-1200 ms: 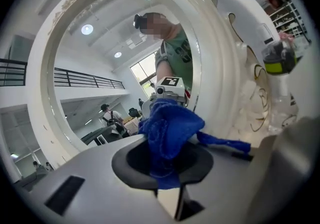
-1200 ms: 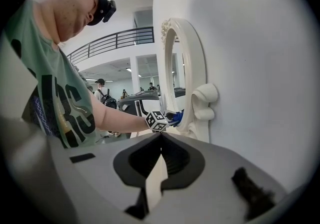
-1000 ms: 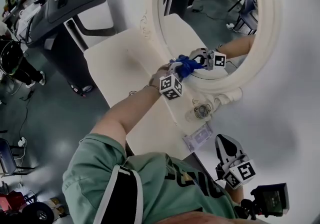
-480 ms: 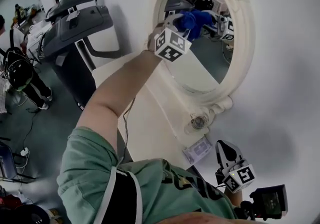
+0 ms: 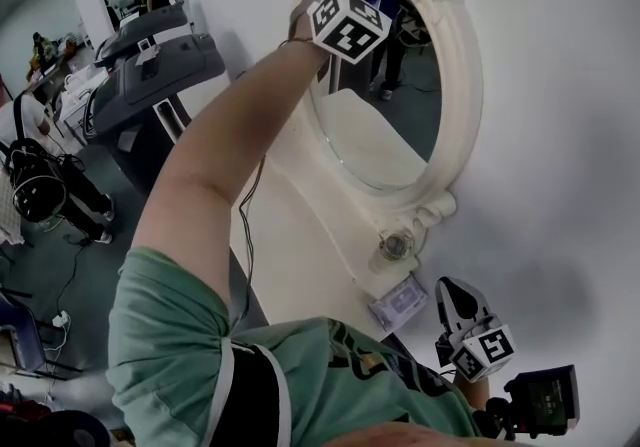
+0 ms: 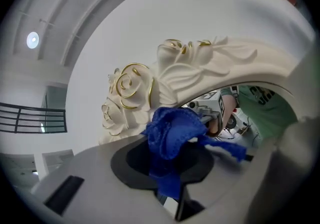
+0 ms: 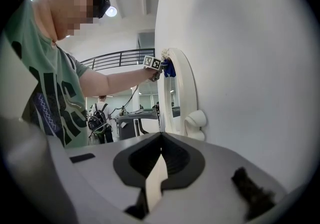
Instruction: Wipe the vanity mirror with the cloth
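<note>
Head view from above, both gripper views facing mirror [image 5: 385, 140]

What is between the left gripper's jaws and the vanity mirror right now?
Only the blue cloth, clamped in the left gripper and bunched at the vanity mirror's top edge under the carved roses; the left gripper view shows it.

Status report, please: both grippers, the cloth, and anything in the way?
Left gripper shut on blue cloth, raised at top edge of the mirror, by the rose carving. Right gripper shut, empty, low beside the wall. Nothing blocking in view.
</note>
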A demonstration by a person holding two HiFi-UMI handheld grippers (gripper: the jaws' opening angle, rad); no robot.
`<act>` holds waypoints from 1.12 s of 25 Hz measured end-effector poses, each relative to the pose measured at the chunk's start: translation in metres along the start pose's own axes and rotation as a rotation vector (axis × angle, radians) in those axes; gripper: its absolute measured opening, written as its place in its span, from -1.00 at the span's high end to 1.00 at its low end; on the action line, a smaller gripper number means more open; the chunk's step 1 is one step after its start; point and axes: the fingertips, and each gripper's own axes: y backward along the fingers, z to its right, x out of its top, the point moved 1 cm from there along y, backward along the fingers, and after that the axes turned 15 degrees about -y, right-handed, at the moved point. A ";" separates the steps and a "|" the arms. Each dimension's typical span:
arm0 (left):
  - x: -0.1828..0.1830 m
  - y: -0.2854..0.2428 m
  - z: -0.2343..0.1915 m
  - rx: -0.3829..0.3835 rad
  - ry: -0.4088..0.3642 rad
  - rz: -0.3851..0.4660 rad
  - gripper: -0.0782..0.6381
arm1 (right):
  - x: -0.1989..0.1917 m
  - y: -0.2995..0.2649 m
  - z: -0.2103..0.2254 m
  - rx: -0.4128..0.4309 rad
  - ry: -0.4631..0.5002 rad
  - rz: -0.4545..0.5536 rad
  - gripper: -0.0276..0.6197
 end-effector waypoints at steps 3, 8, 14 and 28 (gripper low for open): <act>0.002 0.001 0.002 0.012 -0.046 -0.006 0.56 | -0.001 -0.002 -0.001 0.007 -0.002 0.001 0.88; -0.002 0.011 0.035 -0.005 -0.152 0.012 0.58 | -0.002 -0.009 -0.008 0.014 -0.009 -0.022 0.88; -0.041 0.046 0.152 -0.108 -0.121 0.013 0.59 | -0.010 -0.013 -0.010 0.029 0.002 -0.067 0.88; -0.137 0.124 0.415 -0.475 -0.034 -0.098 0.56 | -0.042 -0.019 -0.009 0.003 -0.035 -0.190 0.88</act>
